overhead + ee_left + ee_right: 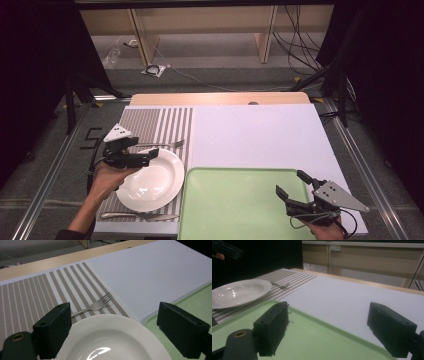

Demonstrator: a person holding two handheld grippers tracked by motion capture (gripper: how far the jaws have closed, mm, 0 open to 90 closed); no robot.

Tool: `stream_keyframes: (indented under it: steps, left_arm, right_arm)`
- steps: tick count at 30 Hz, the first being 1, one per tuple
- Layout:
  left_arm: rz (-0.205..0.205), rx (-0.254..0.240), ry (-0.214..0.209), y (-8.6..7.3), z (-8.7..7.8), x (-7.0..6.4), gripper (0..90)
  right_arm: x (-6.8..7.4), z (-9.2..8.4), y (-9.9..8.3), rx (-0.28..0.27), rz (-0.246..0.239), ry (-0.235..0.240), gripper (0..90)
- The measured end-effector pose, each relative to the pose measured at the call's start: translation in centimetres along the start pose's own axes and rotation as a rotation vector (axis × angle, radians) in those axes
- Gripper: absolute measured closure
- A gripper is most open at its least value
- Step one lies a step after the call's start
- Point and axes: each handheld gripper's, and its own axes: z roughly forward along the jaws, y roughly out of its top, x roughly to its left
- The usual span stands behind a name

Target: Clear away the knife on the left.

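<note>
High view: the left gripper point(145, 148), jaws wide, hovers over the far-left rim of a glossy round white plate point(152, 182) on a striped placemat point(170, 122). Left gripper view: a metal fork point(96, 305) lies just beyond the plate. Right gripper view: the right gripper point(332, 327) gapes over a smooth green tray point(312, 340).
</note>
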Motion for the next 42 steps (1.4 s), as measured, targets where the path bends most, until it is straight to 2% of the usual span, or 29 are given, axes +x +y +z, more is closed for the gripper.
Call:
stream_keyframes:
  steps: [3,8,9,11,14,16,17,20,21,24,26,36,37,38,40,42]
  left_arm:
    - [0.006,0.024,0.017,0.4,0.4,0.8,12.6]
    - [0.043,0.078,0.038,1.0,1.4,1.5,12.7]
    - [0.054,0.100,0.044,1.3,2.0,1.8,12.7]
    - [0.057,0.113,0.048,1.5,2.3,1.9,12.7]
    - [0.103,0.165,0.076,2.1,3.4,2.4,12.7]
    - [0.121,0.185,0.084,2.5,3.9,2.6,12.8]
    - [0.121,0.195,0.086,2.8,4.3,2.8,12.8]
    - [0.131,0.230,0.096,3.3,5.2,3.5,12.8]
    - [0.149,0.258,0.100,3.5,5.8,3.8,13.4]
    - [0.171,0.287,0.116,3.7,6.2,4.2,13.5]
    - [0.171,0.298,0.113,4.1,6.6,4.5,14.0]
    - [0.236,0.418,0.140,4.6,9.1,5.7,14.5]
    - [0.247,0.426,0.153,4.7,9.3,5.8,14.5]
    - [0.252,0.431,0.164,4.8,9.4,5.9,14.8]
    - [0.232,0.437,0.156,5.0,9.7,6.3,15.1]
    - [0.244,0.460,0.156,4.9,10.1,6.4,15.1]
  right_arm:
    - [0.0,0.0,0.0,0.003,0.001,0.001,18.1]
    - [0.1,0.0,0.0,0.020,0.002,-0.001,18.1]
    - [0.1,0.0,0.0,0.019,0.002,-0.001,18.1]
    - [0.1,0.1,0.0,0.008,0.004,0.005,18.1]
    - [0.1,0.2,-0.1,0.013,0.002,0.008,18.1]
    - [0.0,0.0,0.0,0.019,0.000,0.003,18.1]
    - [0.0,0.1,-0.1,0.005,0.006,0.006,18.1]
    - [-0.2,0.1,-0.1,0.008,0.008,0.003,18.1]
    - [-0.2,0.1,-0.1,0.007,0.008,0.002,18.1]
    - [-0.1,0.0,-0.1,0.009,0.008,0.004,18.1]
    - [0.0,0.1,-0.1,0.009,0.008,0.008,18.1]
    - [0.0,0.1,-0.1,0.014,0.009,0.012,18.1]
    - [0.0,0.1,-0.1,0.016,0.007,0.013,18.1]
    - [0.0,0.1,-0.1,0.026,0.005,0.010,18.1]
    - [-0.1,0.1,-0.1,0.027,0.006,0.011,18.1]
    - [-0.1,0.2,-0.1,0.024,0.007,0.012,18.1]
